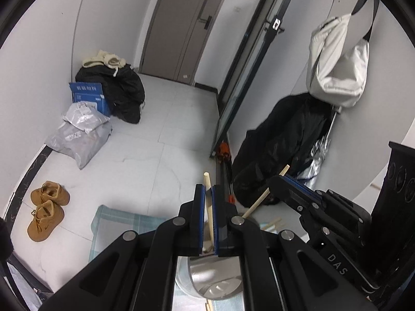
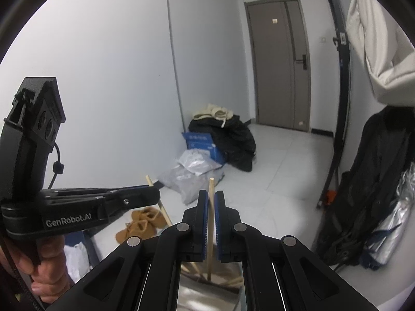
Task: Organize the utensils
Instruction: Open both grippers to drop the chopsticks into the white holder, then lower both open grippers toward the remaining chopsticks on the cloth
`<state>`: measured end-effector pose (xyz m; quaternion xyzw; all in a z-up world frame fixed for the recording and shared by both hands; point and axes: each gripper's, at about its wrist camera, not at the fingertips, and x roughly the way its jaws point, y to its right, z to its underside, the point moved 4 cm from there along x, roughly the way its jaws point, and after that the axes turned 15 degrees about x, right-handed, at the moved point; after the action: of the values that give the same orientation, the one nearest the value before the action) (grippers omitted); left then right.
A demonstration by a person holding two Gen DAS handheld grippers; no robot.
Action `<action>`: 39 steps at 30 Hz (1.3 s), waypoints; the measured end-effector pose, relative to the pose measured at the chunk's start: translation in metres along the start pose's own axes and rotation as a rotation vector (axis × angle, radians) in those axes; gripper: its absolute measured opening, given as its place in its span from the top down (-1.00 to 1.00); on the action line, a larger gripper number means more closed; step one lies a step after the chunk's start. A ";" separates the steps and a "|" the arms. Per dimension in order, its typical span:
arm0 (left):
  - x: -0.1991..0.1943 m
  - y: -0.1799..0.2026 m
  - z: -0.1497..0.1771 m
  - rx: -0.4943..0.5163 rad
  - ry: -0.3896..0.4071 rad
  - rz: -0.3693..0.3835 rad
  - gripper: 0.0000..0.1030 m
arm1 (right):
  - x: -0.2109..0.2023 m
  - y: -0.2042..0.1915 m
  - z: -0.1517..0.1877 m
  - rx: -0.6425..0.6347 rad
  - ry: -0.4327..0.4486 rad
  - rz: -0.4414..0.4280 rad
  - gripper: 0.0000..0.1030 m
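Left wrist view: my left gripper is clamped on one chopstick above the steel cup's rim; my right gripper pinches a second chopstick, with bare floor tiles ahead and two brown shoes off to the left

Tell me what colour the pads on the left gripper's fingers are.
Blue pads on black fingers, closed on a pale wooden chopstick. Clearest in the left wrist view.
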<state>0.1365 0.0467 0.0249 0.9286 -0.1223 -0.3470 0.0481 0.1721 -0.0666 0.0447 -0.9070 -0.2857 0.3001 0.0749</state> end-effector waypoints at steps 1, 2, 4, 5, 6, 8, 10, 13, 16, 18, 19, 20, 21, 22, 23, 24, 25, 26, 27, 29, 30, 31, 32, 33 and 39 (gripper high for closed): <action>0.002 0.000 0.003 0.001 -0.017 -0.002 0.97 | 0.001 0.001 0.004 0.005 -0.018 -0.008 0.92; 0.004 -0.001 0.005 -0.001 -0.043 -0.006 0.97 | 0.002 0.001 0.007 0.007 -0.026 -0.010 0.92; 0.006 -0.002 0.009 -0.016 -0.073 0.020 0.96 | 0.001 0.002 0.014 0.011 -0.048 -0.010 0.91; 0.006 -0.001 0.010 -0.019 -0.081 0.032 0.93 | 0.001 0.003 0.017 0.018 -0.057 -0.015 0.87; 0.005 -0.001 0.012 -0.016 -0.085 0.031 0.82 | 0.001 0.003 0.020 0.024 -0.066 -0.018 0.86; 0.002 0.002 0.014 -0.004 -0.087 0.015 0.51 | -0.002 0.006 0.025 0.040 -0.079 -0.009 0.86; -0.004 0.002 0.016 -0.008 -0.073 0.016 0.27 | -0.007 0.010 0.029 0.066 -0.080 -0.009 0.86; -0.012 0.003 0.018 -0.002 -0.051 -0.003 0.08 | -0.021 0.015 0.033 0.098 -0.065 -0.013 0.85; -0.016 0.005 0.021 0.009 -0.048 -0.030 -0.09 | -0.035 0.020 0.038 0.128 -0.050 -0.012 0.83; -0.018 0.007 0.024 0.023 -0.050 -0.056 -0.14 | -0.043 0.022 0.041 0.144 -0.040 -0.006 0.75; -0.020 0.009 0.026 0.029 -0.046 -0.065 -0.14 | -0.048 0.023 0.044 0.153 -0.034 -0.003 0.71; -0.022 0.009 0.028 0.034 -0.040 -0.074 -0.14 | -0.051 0.024 0.045 0.162 -0.029 -0.001 0.67; -0.025 0.011 0.030 0.036 -0.036 -0.085 -0.15 | -0.052 0.025 0.046 0.170 -0.025 0.001 0.65; -0.026 0.012 0.032 0.035 -0.034 -0.096 -0.17 | -0.056 0.026 0.048 0.184 -0.020 0.001 0.62; -0.028 0.011 0.034 0.032 -0.035 -0.104 -0.25 | -0.059 0.027 0.050 0.193 -0.016 0.002 0.58; -0.029 0.012 0.036 0.026 -0.040 -0.116 -0.37 | -0.062 0.027 0.052 0.203 -0.009 0.006 0.54; -0.029 0.011 0.039 0.019 -0.049 -0.124 -0.42 | -0.065 0.028 0.056 0.214 -0.001 0.009 0.45; -0.030 0.010 0.041 0.012 -0.051 -0.124 -0.44 | -0.067 0.029 0.059 0.221 0.004 0.012 0.40; -0.031 0.010 0.044 0.006 -0.051 -0.125 -0.44 | -0.069 0.030 0.061 0.224 0.007 0.020 0.40; -0.034 0.010 0.049 0.002 -0.053 -0.143 -0.44 | -0.071 0.032 0.069 0.231 0.003 0.038 0.40; -0.035 0.010 0.051 0.004 -0.050 -0.148 -0.45 | -0.072 0.032 0.073 0.237 -0.001 0.040 0.40; -0.037 0.011 0.054 0.009 -0.046 -0.153 -0.45 | -0.074 0.032 0.076 0.246 0.000 0.043 0.38; -0.039 0.011 0.056 0.012 -0.043 -0.161 -0.45 | -0.076 0.033 0.079 0.251 0.003 0.045 0.31; -0.040 0.012 0.058 0.013 -0.041 -0.166 -0.48 | -0.079 0.034 0.082 0.255 0.008 0.048 0.27; -0.047 0.013 0.071 0.002 -0.014 -0.181 -0.65 | -0.091 0.029 0.099 0.260 0.032 0.058 -0.01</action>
<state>0.0526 0.0459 0.0033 0.9334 -0.0384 -0.3564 0.0148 0.0679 -0.1455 0.0020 -0.9022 -0.2168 0.3222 0.1877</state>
